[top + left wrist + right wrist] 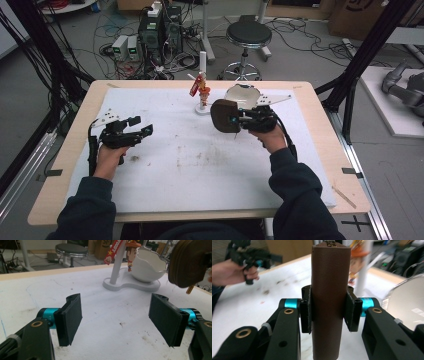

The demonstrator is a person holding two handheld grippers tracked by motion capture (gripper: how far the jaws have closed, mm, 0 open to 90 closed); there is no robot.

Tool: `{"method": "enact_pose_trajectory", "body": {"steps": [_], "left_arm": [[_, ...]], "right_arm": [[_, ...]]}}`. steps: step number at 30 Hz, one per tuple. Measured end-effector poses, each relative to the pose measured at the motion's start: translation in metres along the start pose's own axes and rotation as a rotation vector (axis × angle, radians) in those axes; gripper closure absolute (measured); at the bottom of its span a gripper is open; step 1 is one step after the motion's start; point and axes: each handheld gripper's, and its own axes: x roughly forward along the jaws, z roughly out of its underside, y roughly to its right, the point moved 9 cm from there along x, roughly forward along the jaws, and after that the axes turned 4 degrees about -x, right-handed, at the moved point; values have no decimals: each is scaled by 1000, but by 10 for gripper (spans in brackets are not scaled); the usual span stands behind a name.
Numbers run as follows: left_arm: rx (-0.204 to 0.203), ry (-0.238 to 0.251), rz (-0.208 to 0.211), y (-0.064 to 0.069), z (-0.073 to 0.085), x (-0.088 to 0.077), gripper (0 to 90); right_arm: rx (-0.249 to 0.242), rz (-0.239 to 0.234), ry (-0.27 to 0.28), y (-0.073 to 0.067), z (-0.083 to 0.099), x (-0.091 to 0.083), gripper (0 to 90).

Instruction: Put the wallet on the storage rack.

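My right gripper (239,120) is shut on a round brown zippered pouch (224,115), held on edge above the white mat right of centre. In the right gripper view both pads clamp the brown pouch (329,290) from its flat sides. My left gripper (141,126) hovers over the mat's left part, open, with nothing between its wide-apart pads (70,317). In the left gripper view the pouch (188,262) hangs at upper right. Behind it stands a white stand (202,75) with a small cowboy figure (204,92) and a red tag (195,86), beside a white bowl (242,96).
The white mat (200,160) covers a wooden table (60,165); it carries a few dirt stains near its middle. A black stool (248,35), computer boxes and cables stand on the floor beyond the far edge. Black frame posts rise at both sides.
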Motion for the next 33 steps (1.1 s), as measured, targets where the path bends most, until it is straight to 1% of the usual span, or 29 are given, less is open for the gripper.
{"method": "enact_pose_trajectory", "body": {"steps": [2, 3, 5, 8, 11, 12, 13, 14, 15, 16, 17, 19, 20, 21, 23, 24, 26, 27, 29, 30, 31, 33], "left_arm": [[15, 2, 4, -2, 1, -1, 267], [16, -3, 1, -3, 2, -1, 267], [11, 0, -1, -6, 2, -2, 267], [7, 5, -10, -8, 2, -3, 262], [1, 0, -7, -8, 3, -3, 251], [2, -5, -9, -9, 3, -3, 251], [-4, -6, -11, -9, 3, -2, 247], [-7, -9, -9, -9, 4, -2, 245], [-7, -9, -9, -9, 4, -2, 245], [-12, -11, -9, -8, 4, -2, 245], [-13, -13, -10, -8, 4, -2, 245], [-15, -13, -8, -8, 5, -1, 245], [-15, -15, -8, -8, 5, -1, 245], [-17, -13, -6, -7, 5, -1, 245], [-17, -13, -3, -7, 4, -1, 245], [-16, -13, -4, -7, 4, -2, 245], [-22, -12, 0, -7, 4, -2, 245], [-22, -12, 0, -7, 4, -2, 245], [-22, -13, -1, -7, 5, -2, 245], [-24, -14, 1, -7, 5, -2, 245], [-26, -15, 3, -7, 5, -2, 245], [-28, -19, 5, -6, 5, -2, 245]], "right_arm": [[-1, 29, 5, 9, -7, -7, 646], [-3, 46, 11, 13, -11, -10, 646], [-5, 75, 31, 22, -18, -17, 646], [-16, 121, 35, 35, -29, -24, 647], [-35, 170, 44, 50, -40, -29, 646], [-35, 170, 44, 50, -40, -29, 646], [-51, 208, 44, 59, -45, -30, 646], [-53, 223, 46, 64, -47, -30, 646], [-53, 223, 46, 64, -47, -30, 646], [-51, 239, 42, 69, -47, -29, 646], [-45, 263, 46, 78, -47, -26, 646], [-46, 280, 29, 86, -43, -22, 646], [-39, 281, 13, 88, -41, -19, 646], [-47, 289, 0, 91, -40, -16, 646], [-68, 316, 3, 97, -39, -11, 646], [-66, 318, 4, 98, -38, -9, 646], [-82, 329, -26, 102, -33, -5, 646], [-82, 329, -26, 102, -33, -5, 646], [-106, 346, -81, 106, -25, -2, 646], [-129, 359, -121, 109, -19, -1, 645], [-129, 359, -121, 109, -19, -1, 645], [-146, 371, -144, 112, -15, -1, 640]]}}
